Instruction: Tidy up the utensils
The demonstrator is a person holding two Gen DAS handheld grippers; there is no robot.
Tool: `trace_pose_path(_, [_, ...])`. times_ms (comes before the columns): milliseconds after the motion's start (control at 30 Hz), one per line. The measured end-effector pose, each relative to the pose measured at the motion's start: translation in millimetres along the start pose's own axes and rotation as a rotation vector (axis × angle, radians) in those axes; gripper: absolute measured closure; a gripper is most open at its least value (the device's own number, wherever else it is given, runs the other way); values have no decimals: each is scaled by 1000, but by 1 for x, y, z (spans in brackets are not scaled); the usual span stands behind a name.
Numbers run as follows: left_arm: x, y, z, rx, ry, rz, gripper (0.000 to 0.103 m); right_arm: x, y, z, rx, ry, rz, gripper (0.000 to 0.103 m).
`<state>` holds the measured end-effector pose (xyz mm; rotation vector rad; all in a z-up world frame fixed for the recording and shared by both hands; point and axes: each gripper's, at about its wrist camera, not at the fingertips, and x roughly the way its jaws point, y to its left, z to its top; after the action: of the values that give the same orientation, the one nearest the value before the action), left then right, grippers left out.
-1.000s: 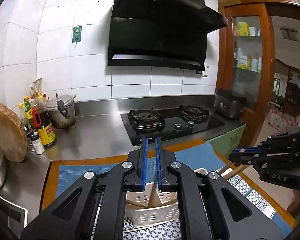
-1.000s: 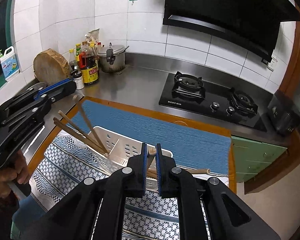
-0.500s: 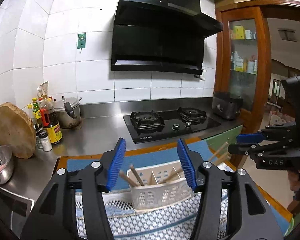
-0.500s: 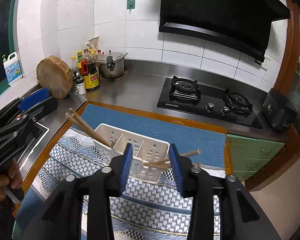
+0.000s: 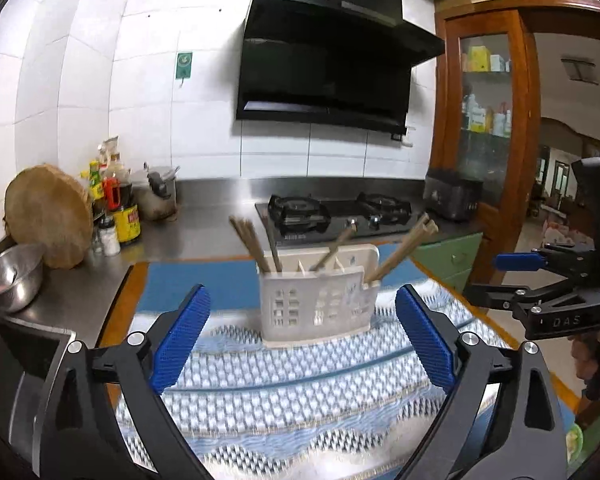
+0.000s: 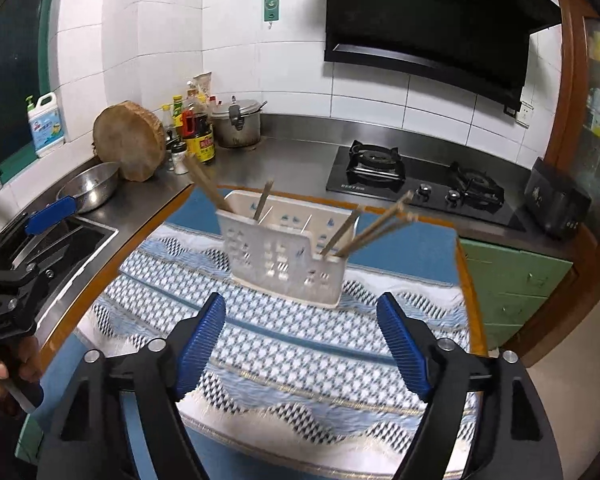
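Left wrist | white caddy (image 5: 318, 306) upright w/ chopsticks (image 5: 400, 250) in end compartments

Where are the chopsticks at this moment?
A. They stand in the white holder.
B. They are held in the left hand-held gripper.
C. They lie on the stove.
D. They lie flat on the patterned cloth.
A: the chopsticks lean out of the white holder, which stands on the patterned cloth.
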<state>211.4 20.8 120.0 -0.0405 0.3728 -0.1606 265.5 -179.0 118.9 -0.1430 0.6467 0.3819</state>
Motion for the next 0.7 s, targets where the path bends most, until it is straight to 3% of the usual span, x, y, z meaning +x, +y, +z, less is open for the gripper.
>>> trace_pose_path(300, [-37, -2, -44, -59, 29, 0, 6, -14, 13, -57, 55, -16, 32, 16])
trace_pose_path(400, [-47, -1, -58, -67, 21, 29, 5, -20, 19, -73, 53, -26, 13, 14])
trace_pose_path(700, [-59, 7, -91, -91, 95, 51, 5, -29, 35, -107, 39, -41, -58, 12])
